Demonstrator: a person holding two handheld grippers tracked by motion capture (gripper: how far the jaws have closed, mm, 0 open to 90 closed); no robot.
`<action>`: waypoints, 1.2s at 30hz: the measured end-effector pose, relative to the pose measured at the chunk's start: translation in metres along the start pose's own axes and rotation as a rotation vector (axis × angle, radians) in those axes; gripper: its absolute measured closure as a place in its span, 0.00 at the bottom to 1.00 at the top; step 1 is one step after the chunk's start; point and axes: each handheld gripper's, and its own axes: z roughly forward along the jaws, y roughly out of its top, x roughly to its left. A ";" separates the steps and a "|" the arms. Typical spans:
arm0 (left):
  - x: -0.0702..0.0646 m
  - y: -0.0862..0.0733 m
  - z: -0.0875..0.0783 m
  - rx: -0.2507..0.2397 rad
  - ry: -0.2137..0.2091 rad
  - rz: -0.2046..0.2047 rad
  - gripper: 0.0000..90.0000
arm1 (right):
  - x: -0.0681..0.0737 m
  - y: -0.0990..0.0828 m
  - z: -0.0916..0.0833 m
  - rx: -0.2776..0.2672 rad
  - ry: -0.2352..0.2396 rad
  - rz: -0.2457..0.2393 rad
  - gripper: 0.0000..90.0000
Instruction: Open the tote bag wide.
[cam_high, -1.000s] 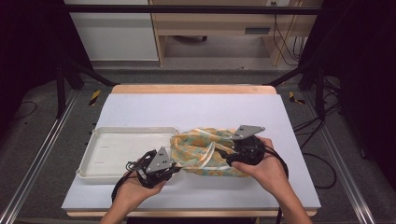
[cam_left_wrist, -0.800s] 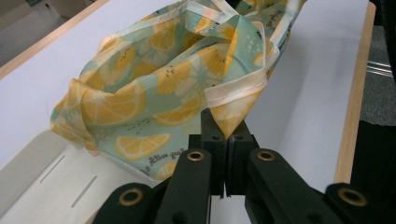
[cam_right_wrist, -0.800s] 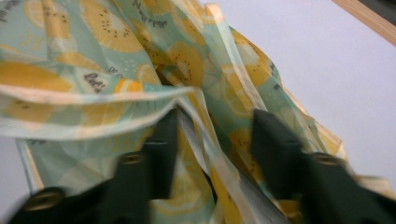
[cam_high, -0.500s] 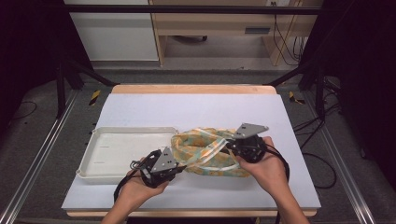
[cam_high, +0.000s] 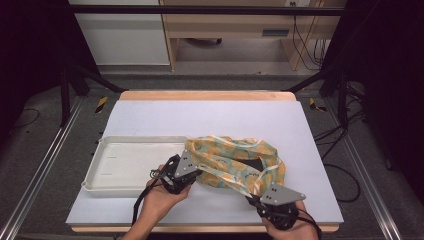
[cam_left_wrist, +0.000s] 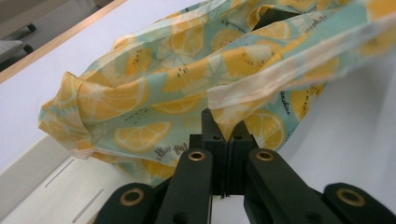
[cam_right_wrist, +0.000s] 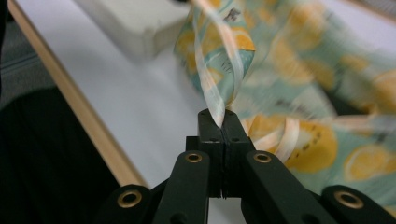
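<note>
Since the earlier frames, the right gripper (cam_high: 255, 196) has been drawn back toward the near edge of the bench (cam_high: 150, 117), and a pale handle strap (cam_right_wrist: 212, 93) of the cloth bag (cam_high: 235, 160) has been pulled taut with it; its jaws have just been closing and are now pressed together on that strap. The bag, printed with orange and lemon slices on a pale green ground, is seen lying crumpled on the middle of the bench, its left end just beside the tray (cam_high: 117, 167). It is judged to be light, thin and wholly limp, so it will sag and fold wherever it is not held; a hold is best taken on a hemmed edge or a strap, where the layers are doubled and less likely to slip. The left gripper (cam_high: 191, 172) is seen pinching the bag's hemmed rim (cam_left_wrist: 261, 91) at its left end, jaws closed on the fabric. The tray is a shallow, rigid, off-white rectangle with rounded corners. The bench is covered in a smooth, pale sheet and is edged in light wood.
</note>
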 end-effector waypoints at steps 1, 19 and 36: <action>0.000 -0.001 0.001 0.001 -0.003 0.000 0.98 | 0.001 -0.006 0.006 0.019 0.002 0.005 1.00; 0.032 0.015 -0.045 -0.019 -0.016 0.129 0.53 | -0.018 -0.043 0.027 0.052 -0.043 0.078 1.00; 0.025 0.025 0.022 0.170 -0.108 0.307 0.48 | -0.021 -0.044 0.021 -0.007 -0.025 0.098 0.99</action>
